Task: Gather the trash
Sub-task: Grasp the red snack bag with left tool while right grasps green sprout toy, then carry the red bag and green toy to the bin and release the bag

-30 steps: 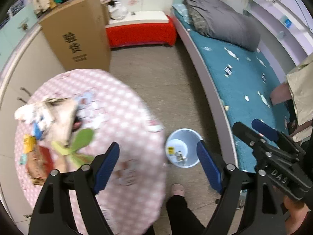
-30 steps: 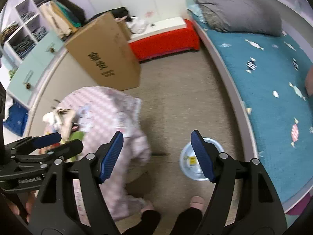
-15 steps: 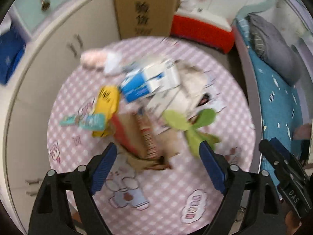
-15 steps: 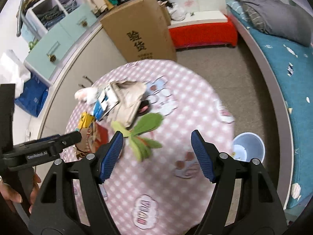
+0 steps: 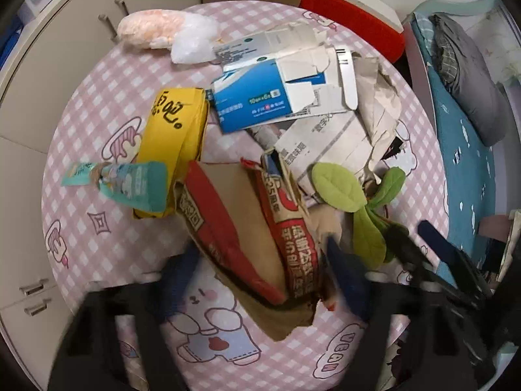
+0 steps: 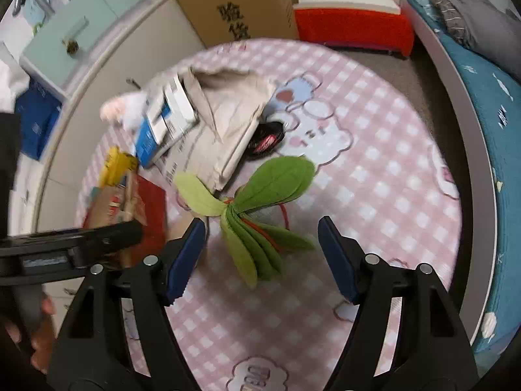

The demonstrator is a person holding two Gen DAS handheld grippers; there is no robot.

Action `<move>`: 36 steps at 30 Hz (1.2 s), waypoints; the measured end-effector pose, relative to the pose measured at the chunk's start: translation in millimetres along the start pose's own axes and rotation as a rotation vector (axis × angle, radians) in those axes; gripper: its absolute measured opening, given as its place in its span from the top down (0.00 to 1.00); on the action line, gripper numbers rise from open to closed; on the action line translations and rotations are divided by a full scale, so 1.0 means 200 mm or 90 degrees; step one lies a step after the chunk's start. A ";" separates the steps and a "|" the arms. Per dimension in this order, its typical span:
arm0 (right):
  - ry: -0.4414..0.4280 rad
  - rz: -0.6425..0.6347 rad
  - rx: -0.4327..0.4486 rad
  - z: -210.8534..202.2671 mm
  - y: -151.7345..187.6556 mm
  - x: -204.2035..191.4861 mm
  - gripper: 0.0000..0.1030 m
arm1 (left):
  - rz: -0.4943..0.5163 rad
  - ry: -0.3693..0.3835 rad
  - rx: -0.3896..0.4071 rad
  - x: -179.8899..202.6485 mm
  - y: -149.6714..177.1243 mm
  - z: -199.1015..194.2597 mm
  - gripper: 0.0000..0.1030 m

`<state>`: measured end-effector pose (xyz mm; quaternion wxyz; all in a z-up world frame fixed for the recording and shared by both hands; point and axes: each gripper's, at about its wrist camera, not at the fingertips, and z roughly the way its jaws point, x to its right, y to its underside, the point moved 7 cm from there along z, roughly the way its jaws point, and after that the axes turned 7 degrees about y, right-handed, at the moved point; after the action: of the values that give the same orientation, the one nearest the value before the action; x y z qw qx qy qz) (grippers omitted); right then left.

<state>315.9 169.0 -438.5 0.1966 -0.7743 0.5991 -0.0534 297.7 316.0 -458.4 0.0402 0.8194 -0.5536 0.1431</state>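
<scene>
A pile of trash lies on a round table with a pink checked cloth (image 5: 97,123). It holds a red-and-brown paper bag (image 5: 247,241), a blue-and-white carton (image 5: 260,97), a yellow packet (image 5: 176,130), a teal wrapper (image 5: 130,182), a clear plastic bag (image 5: 192,39) and crumpled paper (image 5: 374,110). My left gripper (image 5: 260,280) is open, blurred, low over the red-and-brown bag. My right gripper (image 6: 260,257) is open and empty above green felt leaves (image 6: 260,202). The left gripper also shows in the right wrist view (image 6: 81,247).
A cardboard box (image 6: 234,3) and a red-and-white bench (image 6: 351,22) stand behind the table. A bed with a teal cover (image 6: 488,104) runs along the right. White cabinets (image 5: 32,81) are at the left. No bin is in view.
Both grippers swung from the floor bin to the table and came down closer to the trash pile. The left gripper is now low over the red-and-brown bag. Both stay open.
</scene>
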 end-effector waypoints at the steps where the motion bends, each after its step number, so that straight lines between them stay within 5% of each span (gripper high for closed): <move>1: -0.003 -0.007 -0.004 0.02 0.00 -0.01 0.31 | -0.001 0.007 0.004 0.00 0.00 -0.01 0.40; 3: 0.000 -0.025 -0.021 0.07 0.02 -0.04 0.31 | 0.005 0.017 0.010 0.01 -0.01 -0.02 0.57; 4: -0.001 -0.032 -0.027 0.09 0.03 -0.04 0.32 | 0.004 0.020 0.015 0.01 -0.01 -0.03 0.58; 6: -0.003 -0.047 -0.039 0.11 0.04 -0.05 0.60 | 0.008 0.027 0.025 0.02 0.00 -0.07 0.61; 10: -0.023 -0.081 -0.057 0.10 0.07 -0.08 0.84 | 0.023 0.021 0.057 0.06 0.02 -0.18 0.65; 26: -0.175 -0.115 0.050 -0.63 -0.06 0.01 0.86 | 0.009 0.016 0.275 0.39 0.21 -0.86 0.66; 36: -0.153 -0.065 0.107 -0.93 -0.06 0.55 0.86 | 0.070 0.056 0.285 0.95 0.34 -0.80 0.66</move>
<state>298.5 22.9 -279.7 0.3282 -0.7853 0.5245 -0.0201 270.2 155.6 -258.1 -0.1265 0.7694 -0.5497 0.2997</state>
